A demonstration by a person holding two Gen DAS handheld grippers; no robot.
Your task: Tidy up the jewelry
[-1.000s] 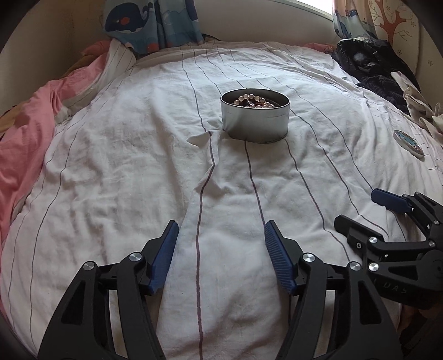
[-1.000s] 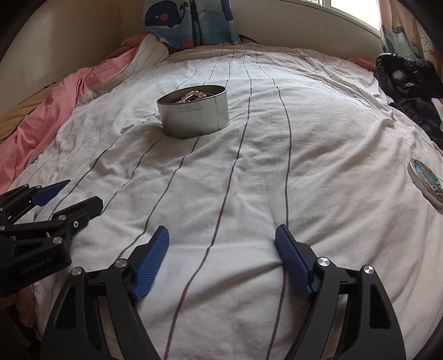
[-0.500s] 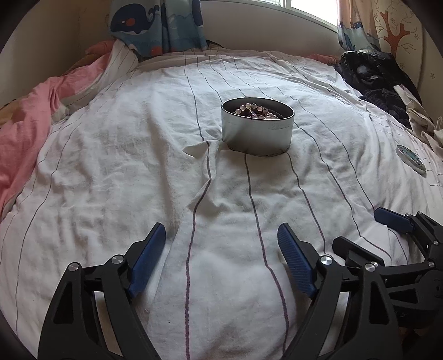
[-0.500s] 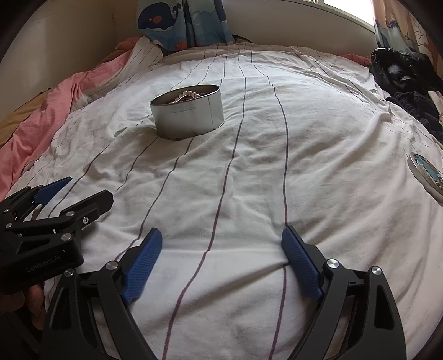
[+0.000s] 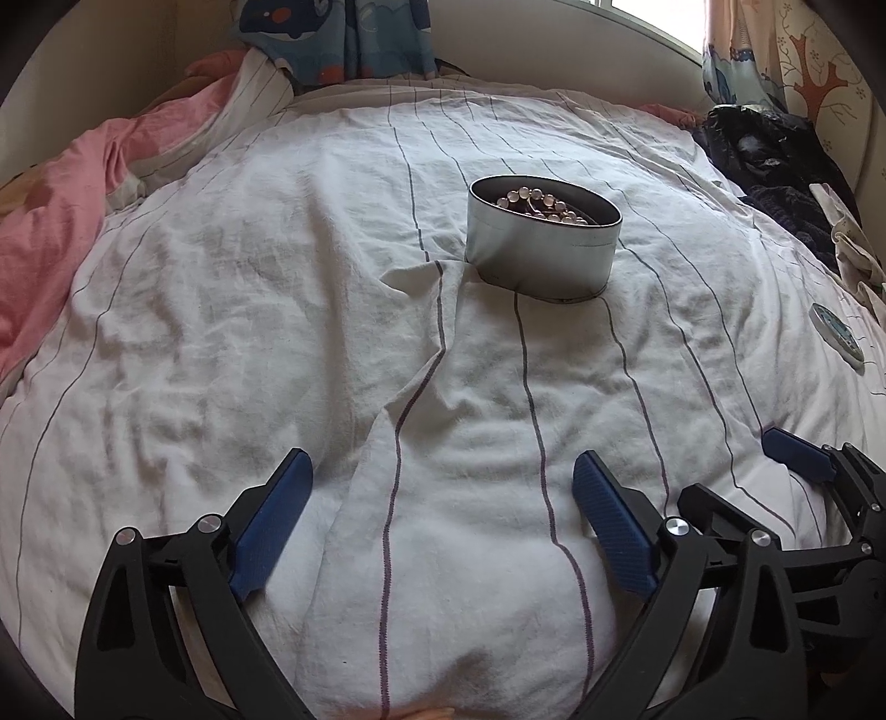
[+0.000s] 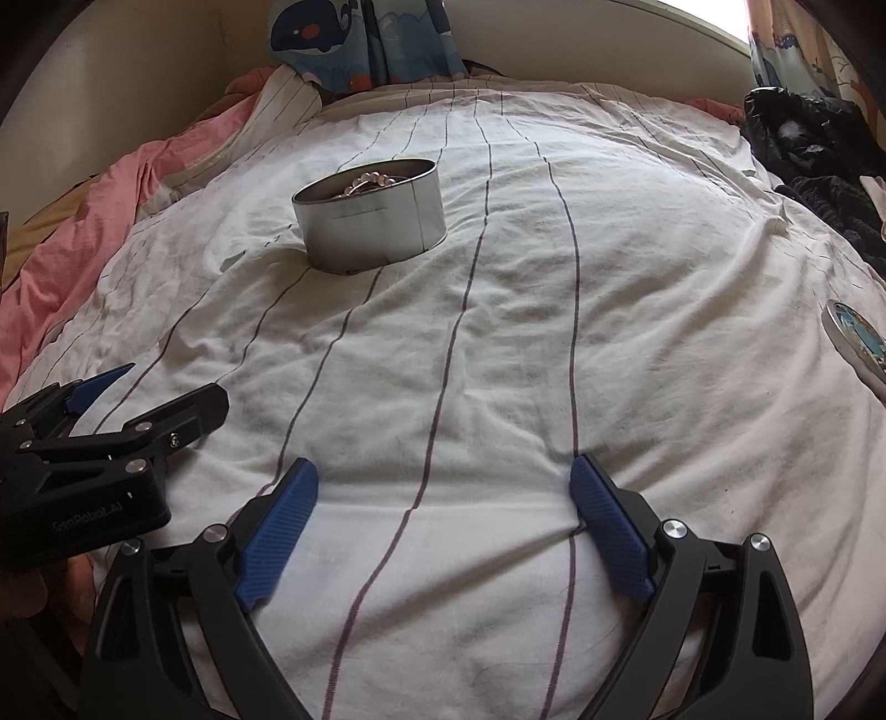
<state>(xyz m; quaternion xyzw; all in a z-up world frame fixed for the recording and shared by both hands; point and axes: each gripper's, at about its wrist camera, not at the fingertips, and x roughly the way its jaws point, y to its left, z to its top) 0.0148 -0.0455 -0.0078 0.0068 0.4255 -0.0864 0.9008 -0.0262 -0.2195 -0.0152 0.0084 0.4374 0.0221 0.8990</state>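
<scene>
A round silver tin [image 5: 540,243] stands open on the white striped bedsheet [image 5: 277,343], with a string of pearly beads [image 5: 540,202] inside. The same tin [image 6: 374,219] shows left of centre in the right wrist view, its beads [image 6: 368,181] peeking over the rim. My left gripper [image 5: 443,515] hovers well short of the tin, jaws still opening, nothing between them. My right gripper [image 6: 443,518] is also opening over bare sheet and holds nothing. Each gripper appears at the edge of the other's view: the right gripper [image 5: 736,471] and the left gripper [image 6: 160,387].
The tin's lid [image 5: 836,335], round with a blue picture, lies at the right on the sheet; the same lid [image 6: 855,335] is visible from the right wrist. Dark clothes [image 5: 775,166] are piled at the far right, a pink quilt [image 5: 50,221] along the left, a whale-print curtain [image 5: 338,33] behind.
Both grippers' jaws have spread wider apart. The left wrist view has shifted slightly, the tin now appearing a little right of centre. The right gripper has stayed in place.
</scene>
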